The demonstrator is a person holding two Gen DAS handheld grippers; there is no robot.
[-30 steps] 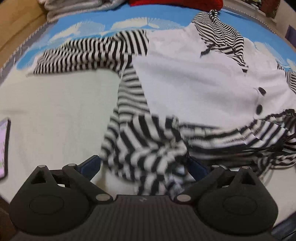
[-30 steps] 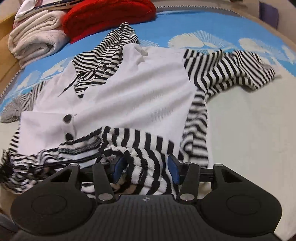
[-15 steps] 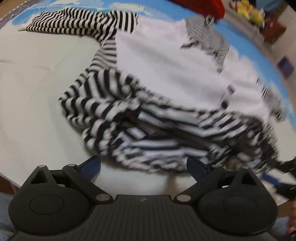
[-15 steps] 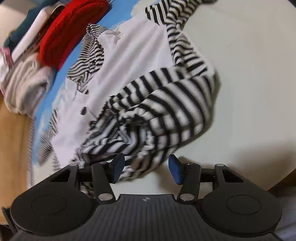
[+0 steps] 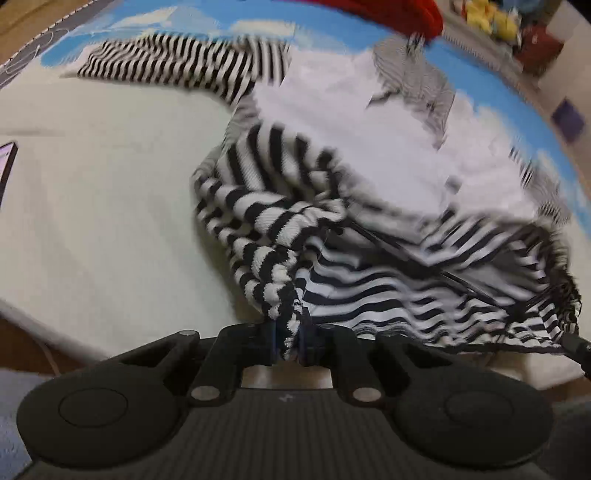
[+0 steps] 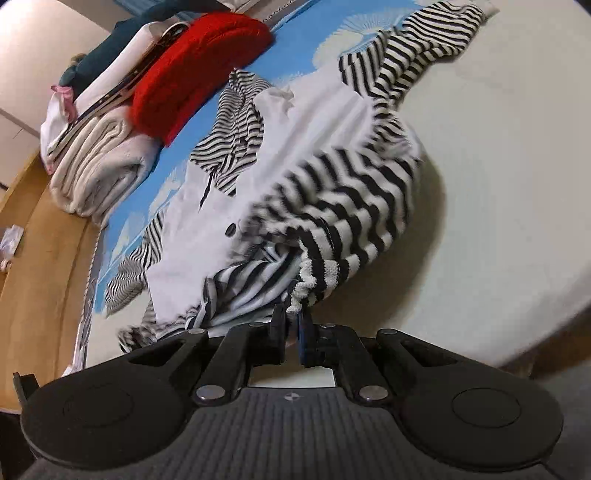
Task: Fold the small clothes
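Observation:
A small top with a white front (image 5: pixel 369 155), black-and-white striped sleeves and a striped hem (image 5: pixel 273 258) lies bunched on a cream surface. In the left wrist view my left gripper (image 5: pixel 288 332) is closing. A fold of the striped hem sits between its jaws and the pads press on it. The right wrist view shows my right gripper (image 6: pixel 293 321) shut on another striped, ribbed part of the hem (image 6: pixel 317 273). The cloth rises from the surface toward both grippers, and the white front (image 6: pixel 303 147) stretches away behind.
A red knit item (image 6: pixel 199 74) and folded cream cloth (image 6: pixel 99 166) are stacked at the far edge of a blue patterned mat (image 5: pixel 147 22). A screen's corner (image 5: pixel 5 166) shows at the left. The cream surface (image 5: pixel 92 166) ends near the grippers, with wood floor (image 6: pixel 44 240) beyond.
Both grippers went from open to shut on the striped hem. The hem has been pulled up and toward the near edge, and both views have swung and tilted.

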